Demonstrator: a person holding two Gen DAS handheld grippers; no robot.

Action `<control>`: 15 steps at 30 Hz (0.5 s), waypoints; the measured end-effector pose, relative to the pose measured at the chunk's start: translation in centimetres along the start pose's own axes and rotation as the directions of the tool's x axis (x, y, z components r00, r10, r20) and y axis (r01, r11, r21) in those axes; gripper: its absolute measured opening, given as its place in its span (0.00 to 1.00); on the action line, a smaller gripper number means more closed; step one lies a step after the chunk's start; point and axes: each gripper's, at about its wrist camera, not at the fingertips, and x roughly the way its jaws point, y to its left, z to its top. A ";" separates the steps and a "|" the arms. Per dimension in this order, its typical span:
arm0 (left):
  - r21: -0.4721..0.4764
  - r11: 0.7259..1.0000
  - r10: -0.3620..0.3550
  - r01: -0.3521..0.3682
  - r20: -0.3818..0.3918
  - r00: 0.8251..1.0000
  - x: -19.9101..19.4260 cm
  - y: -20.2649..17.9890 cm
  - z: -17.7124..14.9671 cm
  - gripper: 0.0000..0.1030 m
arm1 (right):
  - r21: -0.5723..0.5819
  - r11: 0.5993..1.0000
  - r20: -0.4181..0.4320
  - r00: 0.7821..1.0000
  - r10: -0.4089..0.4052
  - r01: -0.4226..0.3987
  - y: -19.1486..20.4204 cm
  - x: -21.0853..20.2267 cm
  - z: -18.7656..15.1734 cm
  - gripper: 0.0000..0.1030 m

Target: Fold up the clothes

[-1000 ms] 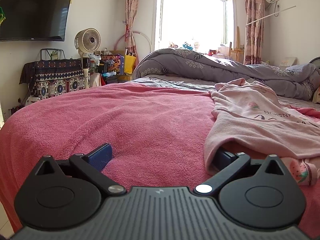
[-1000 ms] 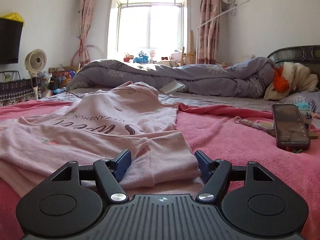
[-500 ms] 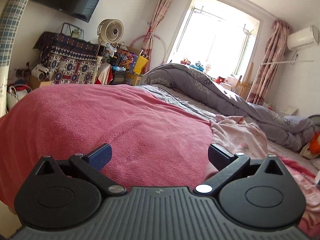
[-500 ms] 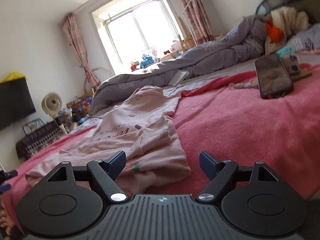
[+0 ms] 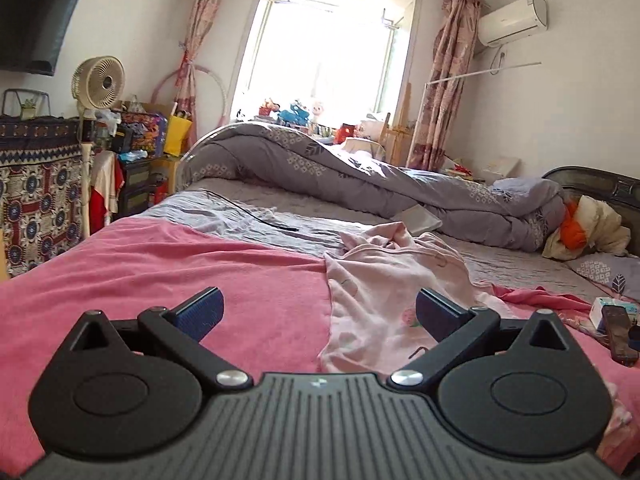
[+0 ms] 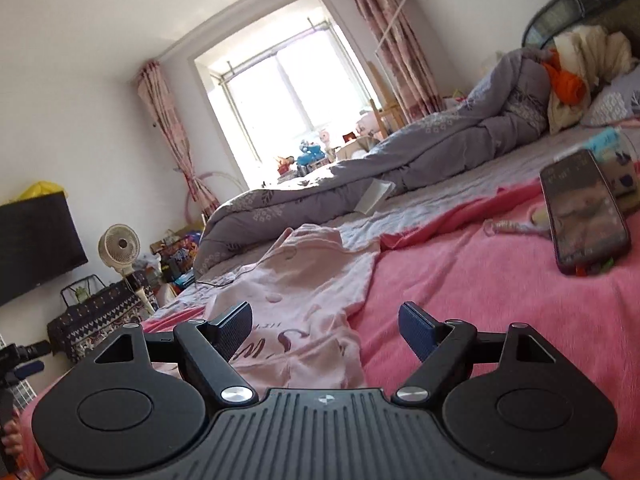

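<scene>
Left wrist view: left gripper (image 5: 318, 312) spread wide, nothing held; pink garment (image 5: 384, 292) seen ahead, toward its right finger, on the pink blanket (image 5: 160, 264).

Right wrist view: right gripper (image 6: 325, 325) wide, empty; garment lying just ahead between the fingers. Step judged: between folds; a fresh edge must be gripped.

window (image 5: 320, 60) glaring with daylight | patterned curtains (image 5: 448, 80) hanging beside it | air conditioner (image 5: 514, 20) sitting high on white wall | fan (image 5: 98, 83) standing left | television (image 5: 34, 16) hanging dark
</scene>
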 end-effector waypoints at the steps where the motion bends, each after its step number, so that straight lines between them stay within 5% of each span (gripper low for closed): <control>1: -0.015 1.000 -0.026 0.026 -0.030 0.999 2.1 0.4 1.3 1.00 | -0.049 0.999 0.007 1.000 -0.005 0.005 -0.1 1.1 1.3 0.78; 8: -0.140 0.983 -0.149 0.121 -0.205 0.967 16.9 1.8 5.2 1.00 | -0.115 0.992 -0.119 0.992 0.035 -0.049 -2.2 12.0 6.9 0.73; 15: -0.141 0.982 -0.160 0.122 -0.302 0.940 31.4 1.9 6.6 0.99 | -0.182 0.983 -0.280 0.960 -0.017 -0.036 -3.2 25.4 7.3 0.70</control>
